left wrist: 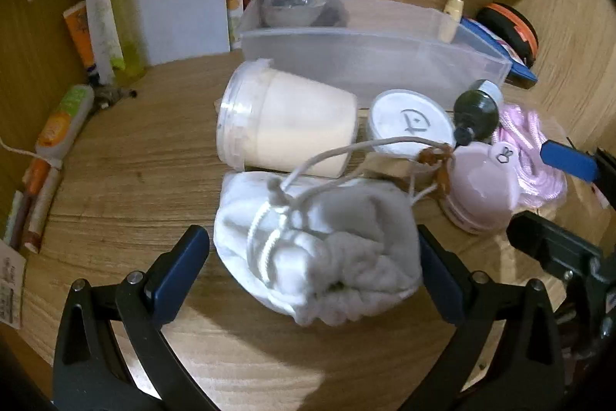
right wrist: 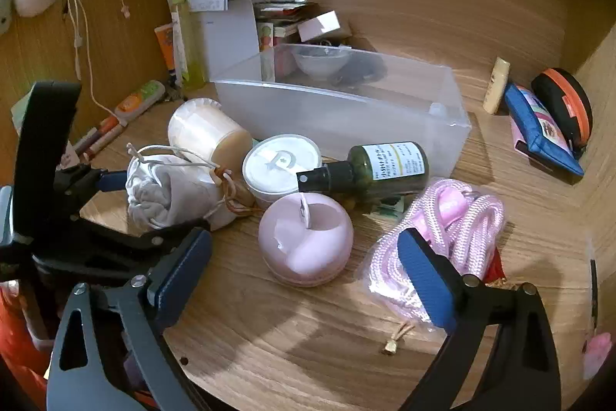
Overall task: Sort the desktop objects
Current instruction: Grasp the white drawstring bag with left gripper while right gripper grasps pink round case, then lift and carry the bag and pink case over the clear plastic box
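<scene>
A white drawstring pouch point(left wrist: 315, 249) lies on the wooden desk between the open fingers of my left gripper point(left wrist: 313, 268); the right finger is next to it, the left one stands apart. The pouch also shows in the right wrist view point(right wrist: 169, 195). Behind it lie a cream jar on its side point(left wrist: 288, 118), a white-lidded tub point(left wrist: 408, 122), a dark green spray bottle point(right wrist: 381, 166) and a clear plastic bin point(left wrist: 369, 49). My right gripper point(right wrist: 304, 280) is open, with a pink round case point(right wrist: 306, 237) just beyond its fingers and a bagged pink rope point(right wrist: 450, 234) by its right finger.
Tubes and pens point(left wrist: 57, 126) line the left wall. A white folder point(left wrist: 177, 10) and small boxes stand at the back. A blue pouch point(right wrist: 539, 130), an orange-black round case point(right wrist: 569, 106) and a beige tube point(right wrist: 496, 85) sit at the right, by the side wall.
</scene>
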`<state>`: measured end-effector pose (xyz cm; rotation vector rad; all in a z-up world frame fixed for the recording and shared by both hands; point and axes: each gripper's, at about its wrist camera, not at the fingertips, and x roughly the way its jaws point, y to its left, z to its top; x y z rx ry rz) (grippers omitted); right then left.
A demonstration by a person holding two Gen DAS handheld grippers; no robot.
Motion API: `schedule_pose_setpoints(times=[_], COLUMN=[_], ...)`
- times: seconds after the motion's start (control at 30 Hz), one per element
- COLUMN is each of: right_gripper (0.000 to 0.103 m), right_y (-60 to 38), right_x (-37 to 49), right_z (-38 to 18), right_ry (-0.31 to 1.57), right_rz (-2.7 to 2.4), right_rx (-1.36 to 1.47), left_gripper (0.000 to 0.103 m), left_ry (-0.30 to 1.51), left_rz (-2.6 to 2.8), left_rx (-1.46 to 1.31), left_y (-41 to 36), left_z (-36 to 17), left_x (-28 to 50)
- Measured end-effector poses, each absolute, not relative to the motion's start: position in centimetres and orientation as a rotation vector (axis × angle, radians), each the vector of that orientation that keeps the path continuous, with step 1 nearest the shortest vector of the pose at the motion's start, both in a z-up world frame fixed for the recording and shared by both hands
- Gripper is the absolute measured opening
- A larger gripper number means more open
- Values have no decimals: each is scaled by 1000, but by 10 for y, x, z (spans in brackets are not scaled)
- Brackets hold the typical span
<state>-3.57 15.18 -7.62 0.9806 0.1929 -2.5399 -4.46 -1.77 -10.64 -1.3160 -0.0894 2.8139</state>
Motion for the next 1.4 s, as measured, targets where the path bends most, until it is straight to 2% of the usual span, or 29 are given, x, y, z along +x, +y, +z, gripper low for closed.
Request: schedule_pose_setpoints(times=[0.1,0.13,0.17,0.2,0.67,0.73,0.83,1.1,1.4], right_gripper=[88,87,84,82,79,76,60,60,60], right_y=[150,148,146,144,135,134,134,148,159], right_x=[-40,-41,-41,-42,-60,-64,-69,-65,-58], right_z=[-76,-76,-76,-77,-96,-99,-104,-98,-71], right_ry=[176,171,167,175,202,206,194,55,19], right_rz=[-2509,-2501,-2492,-2480,-2468,-2470,-2474,-2430,-2443], right_rx=[993,994,995,1001,1117,1137,1164,1139,1076], left_gripper=[101,92,87,78,76,76,76,76,76], left_ry=[-118,-136,-140,-149,-218,-219,-214,-173,-155], left_rz=[2799,2793,2798,2798,2875,2884,2898,2942,2955], left_rx=[-1307,-1296,-1284,-1277,-1184,-1173,-1163,-1083,-1011], left_y=[-21,-23,-23,-24,-52,-55,-58,-57,-51], left_z=[-109,-109,-108,-108,-91,-88,-84,-63,-43], left_x=[-48,-48,-47,-46,-30,-28,-26,-21,-22])
